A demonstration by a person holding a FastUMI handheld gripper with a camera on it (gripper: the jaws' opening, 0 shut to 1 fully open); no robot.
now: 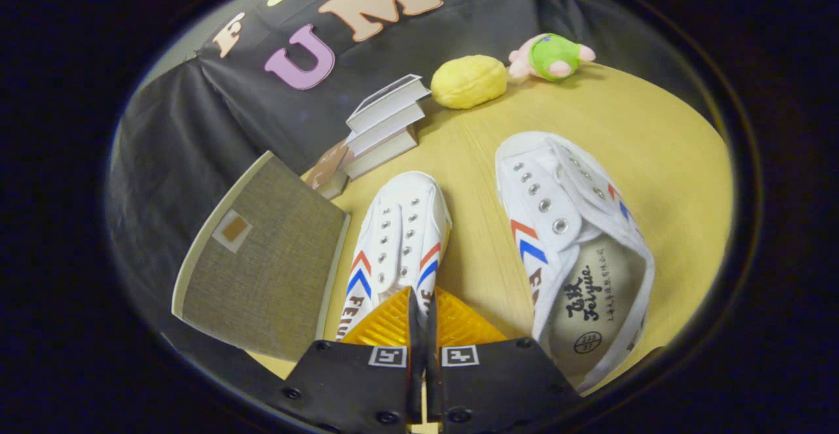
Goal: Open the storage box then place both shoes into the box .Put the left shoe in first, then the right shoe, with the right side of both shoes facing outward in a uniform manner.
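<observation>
Gripper [423, 306]: we find the jaws together, over the near shoe [400, 244].
Right: second shoe [570, 237] on its side.
Left: storage box [262, 257].
Far: books [383, 126], toys.

Hand-held gripper [423, 309]: ribbed pads, black mounts w/ screws, square markers.

Wooden table [655, 132]; on it two shoes [400, 237], storage box [262, 257], books [383, 126], two plush toys [468, 81].
</observation>
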